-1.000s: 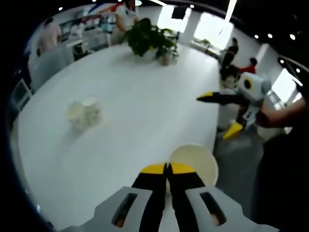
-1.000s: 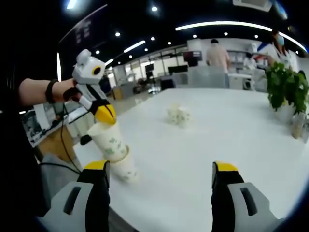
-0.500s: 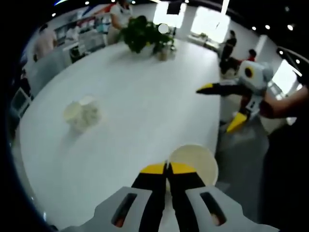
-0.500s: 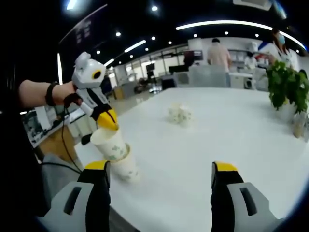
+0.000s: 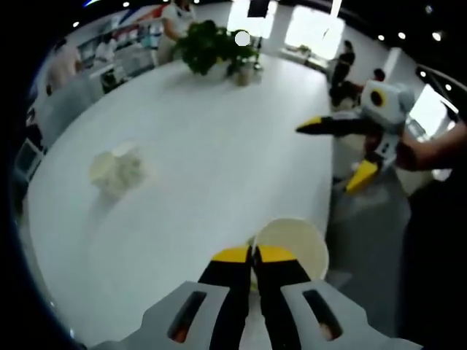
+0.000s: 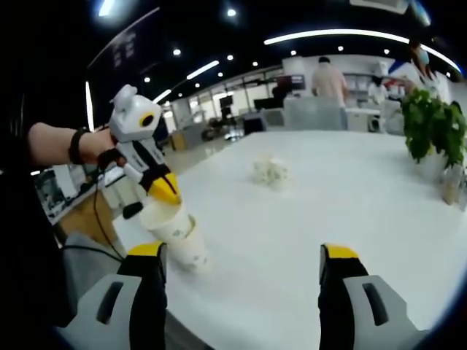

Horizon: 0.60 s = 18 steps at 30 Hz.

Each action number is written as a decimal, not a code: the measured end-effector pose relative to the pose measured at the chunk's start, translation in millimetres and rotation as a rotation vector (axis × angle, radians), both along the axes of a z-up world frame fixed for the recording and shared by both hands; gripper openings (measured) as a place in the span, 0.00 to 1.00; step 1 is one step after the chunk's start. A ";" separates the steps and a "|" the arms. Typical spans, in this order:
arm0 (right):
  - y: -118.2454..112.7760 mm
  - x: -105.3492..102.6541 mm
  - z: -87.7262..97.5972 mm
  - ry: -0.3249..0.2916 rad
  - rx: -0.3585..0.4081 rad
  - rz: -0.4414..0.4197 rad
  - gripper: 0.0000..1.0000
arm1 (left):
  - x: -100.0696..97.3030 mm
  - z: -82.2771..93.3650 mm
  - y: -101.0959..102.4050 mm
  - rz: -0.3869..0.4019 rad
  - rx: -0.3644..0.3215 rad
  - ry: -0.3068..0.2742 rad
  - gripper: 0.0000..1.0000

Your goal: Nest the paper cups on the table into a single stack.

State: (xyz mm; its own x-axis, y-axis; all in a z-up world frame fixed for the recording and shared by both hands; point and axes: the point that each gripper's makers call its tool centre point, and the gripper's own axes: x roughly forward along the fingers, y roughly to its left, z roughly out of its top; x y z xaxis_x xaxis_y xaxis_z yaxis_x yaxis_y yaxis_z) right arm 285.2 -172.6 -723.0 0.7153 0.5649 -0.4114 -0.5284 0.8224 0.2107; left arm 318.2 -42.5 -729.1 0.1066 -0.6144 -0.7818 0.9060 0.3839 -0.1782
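Observation:
In the left gripper view my left gripper (image 5: 252, 255) is shut on the rim of a white paper cup (image 5: 295, 244), whose open mouth shows just right of the jaws. The right gripper view shows that left gripper (image 6: 165, 191) pressing this printed cup (image 6: 170, 224) down into a second cup (image 6: 193, 255) standing near the table's edge. A small cluster of cups (image 5: 115, 169) (image 6: 268, 172) sits further in on the white table (image 5: 219, 138). My right gripper (image 6: 243, 257) stands open and holds nothing; it also hangs open (image 5: 328, 157) past the table's edge.
A potted plant (image 5: 215, 47) (image 6: 430, 135) stands at the table's far side. Chairs, desks and several people are beyond the table. A person's forearm with a wristband (image 6: 62, 142) holds the left gripper. The table edge (image 5: 328, 204) runs close by the nested cups.
The left gripper has come down, sinking the held cup deeper into the cup on the table. The right gripper has stayed open and nearly still.

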 end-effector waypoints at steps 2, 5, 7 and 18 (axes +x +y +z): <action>0.8 0.3 -0.1 0.001 0.003 0.002 0.84 | 0.6 -1.0 -0.3 -0.003 0.000 0.000 0.01; 1.1 0.8 0.3 0.000 0.001 0.004 0.84 | 1.0 -4.9 0.6 -0.007 0.009 0.009 0.01; 1.0 1.5 0.3 0.000 0.002 0.004 0.84 | 0.7 -6.2 1.9 -0.011 0.014 0.008 0.01; 1.3 4.3 2.0 0.001 0.004 0.007 0.84 | 4.0 -7.6 5.6 -0.010 0.013 0.001 0.05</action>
